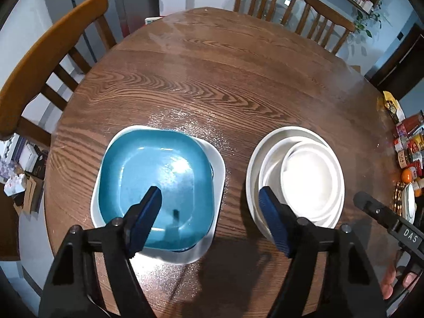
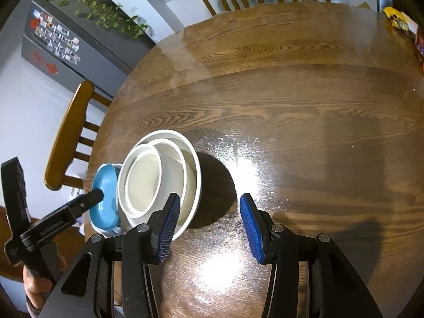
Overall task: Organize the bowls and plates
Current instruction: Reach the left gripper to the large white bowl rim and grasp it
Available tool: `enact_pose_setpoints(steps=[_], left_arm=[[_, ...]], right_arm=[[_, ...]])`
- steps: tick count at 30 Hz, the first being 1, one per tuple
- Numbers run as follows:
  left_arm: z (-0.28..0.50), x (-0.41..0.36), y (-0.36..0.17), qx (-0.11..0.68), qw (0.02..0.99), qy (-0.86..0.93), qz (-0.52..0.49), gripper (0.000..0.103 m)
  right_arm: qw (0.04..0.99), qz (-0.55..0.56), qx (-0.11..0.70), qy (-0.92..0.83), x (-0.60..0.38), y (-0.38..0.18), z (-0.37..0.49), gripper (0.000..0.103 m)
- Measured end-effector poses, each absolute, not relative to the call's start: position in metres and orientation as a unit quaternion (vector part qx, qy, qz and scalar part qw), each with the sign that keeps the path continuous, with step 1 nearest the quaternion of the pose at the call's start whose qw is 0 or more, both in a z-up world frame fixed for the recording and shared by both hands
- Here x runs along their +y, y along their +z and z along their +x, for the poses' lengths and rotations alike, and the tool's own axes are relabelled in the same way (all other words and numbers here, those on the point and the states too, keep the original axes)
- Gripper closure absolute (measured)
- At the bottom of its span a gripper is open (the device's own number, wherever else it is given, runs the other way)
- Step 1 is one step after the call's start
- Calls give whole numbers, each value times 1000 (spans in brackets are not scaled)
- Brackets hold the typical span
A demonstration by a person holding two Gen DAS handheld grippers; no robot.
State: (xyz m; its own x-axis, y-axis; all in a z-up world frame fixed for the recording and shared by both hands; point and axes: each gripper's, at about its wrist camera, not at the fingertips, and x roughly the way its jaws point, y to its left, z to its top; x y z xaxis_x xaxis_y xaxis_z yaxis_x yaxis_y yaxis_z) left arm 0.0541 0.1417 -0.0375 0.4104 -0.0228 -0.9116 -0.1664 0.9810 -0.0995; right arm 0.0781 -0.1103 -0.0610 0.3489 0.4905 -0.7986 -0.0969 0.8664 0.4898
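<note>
A square blue plate (image 1: pixel 156 185) lies on a square white plate (image 1: pixel 218 169) at the left of the round wooden table (image 1: pixel 212 79). To its right, white round bowls (image 1: pixel 310 182) sit nested in a stack. My left gripper (image 1: pixel 210 206) is open and empty, held above the gap between the two stacks. My right gripper (image 2: pixel 210 228) is open and empty, just right of the white bowl stack (image 2: pixel 159 180); the blue plate (image 2: pixel 106 198) shows behind it. The right gripper's finger (image 1: pixel 371 206) shows at the right edge of the left wrist view.
Wooden chairs (image 1: pixel 39 74) stand around the table. Jars, packets and an orange (image 1: pixel 408 153) crowd the table's right edge. A yellow packet (image 2: pixel 400 21) lies at the far right. A dark fridge (image 2: pixel 61 45) stands to the left.
</note>
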Motion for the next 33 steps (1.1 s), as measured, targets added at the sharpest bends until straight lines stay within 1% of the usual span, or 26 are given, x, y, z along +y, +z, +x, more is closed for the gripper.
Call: enact_pose_setpoints(steps=[1,3,5,6,8,11,13,16,18,19,20,21,27,33], left_arm=[[56,143,-38,541,835,37,-90,31],[59,144,-38,539,837,29,-92,36],[63,144,-37,538,838,23,-91,38],[64,144,-38,538,838,18,-93,41],[67,143,-39,540,836,7,-96,45],[72,141,-42,545,833,-5,-95,46],[74,140,-43,546,832,-10,-97,49],[77,140,-44,547,832,-15,-93,52],[79,139,-45,550,830,-18,-90,53],[80,139,-45,552,829,-19,-88,54],[82,139,-46,554,828,-20,-85,61],[84,139,-48,557,826,-21,-84,64],[89,137,-55,569,818,-33,-85,65],[91,131,-62,575,815,-34,-60,65]], right_arm=[[800,185,541,182,-110,-62,79,55],[803,187,538,179,-109,-61,80,55],[805,190,534,176,-108,-59,81,55],[805,193,532,177,-108,-59,81,55],[805,197,532,173,-108,-60,82,58],[800,208,535,174,-108,-64,83,62],[797,213,538,173,-108,-67,84,63],[794,216,541,172,-106,-70,84,69],[795,213,542,169,-104,-71,85,70],[795,212,543,167,-103,-71,85,72],[794,212,545,166,-103,-72,86,74],[793,212,546,164,-102,-73,86,74],[791,217,549,158,-101,-78,87,75],[790,220,551,156,-101,-81,88,75]])
